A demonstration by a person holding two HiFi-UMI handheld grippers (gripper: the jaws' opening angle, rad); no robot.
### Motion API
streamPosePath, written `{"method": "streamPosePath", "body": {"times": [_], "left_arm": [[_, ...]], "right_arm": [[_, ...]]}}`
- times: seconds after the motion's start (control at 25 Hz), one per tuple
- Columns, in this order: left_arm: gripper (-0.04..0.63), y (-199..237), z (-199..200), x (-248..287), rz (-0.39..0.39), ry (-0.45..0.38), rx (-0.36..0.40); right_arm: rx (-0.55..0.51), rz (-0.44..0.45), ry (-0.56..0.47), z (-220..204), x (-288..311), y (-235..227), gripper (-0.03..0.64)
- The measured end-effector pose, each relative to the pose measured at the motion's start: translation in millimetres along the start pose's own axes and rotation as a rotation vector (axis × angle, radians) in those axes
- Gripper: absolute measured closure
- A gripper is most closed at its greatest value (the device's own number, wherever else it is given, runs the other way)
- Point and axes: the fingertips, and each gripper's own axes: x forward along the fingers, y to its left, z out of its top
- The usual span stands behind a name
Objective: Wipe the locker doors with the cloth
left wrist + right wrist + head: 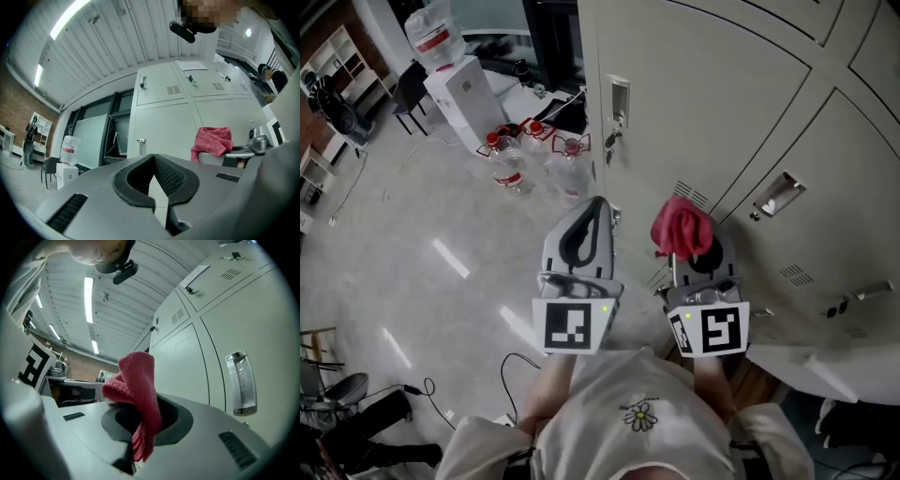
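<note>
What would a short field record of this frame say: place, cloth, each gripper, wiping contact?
place: grey locker doors; water bottles on the floor beside them
cloth: red cloth, bunched, sticking out past the jaw tips
right gripper: shut on the red cloth, held close to a lower door
left gripper: jaws together, nothing between them
contact: cannot tell whether the red cloth touches a door

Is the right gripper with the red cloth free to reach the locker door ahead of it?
Probably yes: the right gripper holds the cloth, and nothing shows between it and the locker door.
</note>
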Motion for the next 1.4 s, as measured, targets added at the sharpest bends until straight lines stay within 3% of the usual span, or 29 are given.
{"method": "streamPosePath", "body": {"times": [0.84, 1.2, 1.4], "left_arm": [[0.578, 59.4, -7.4, 14.2, -0.023, 0.021, 0.013], [0.58, 87.4, 13.1, 46.8, -0.017, -0.015, 0.024], [0.578, 105.8, 31.3, 76.1, -0.039, -0.049, 0.045]], "right_arm": [[-0.034, -0.084, 0.03, -7.5, 40.9, 22.6, 0.586], [-0.222, -0.143, -0.092, 85.4, 129.2, 12.2, 0.586], [-0.245, -0.189, -0.132, 129.2, 191.3, 11.9, 0.586]]}}
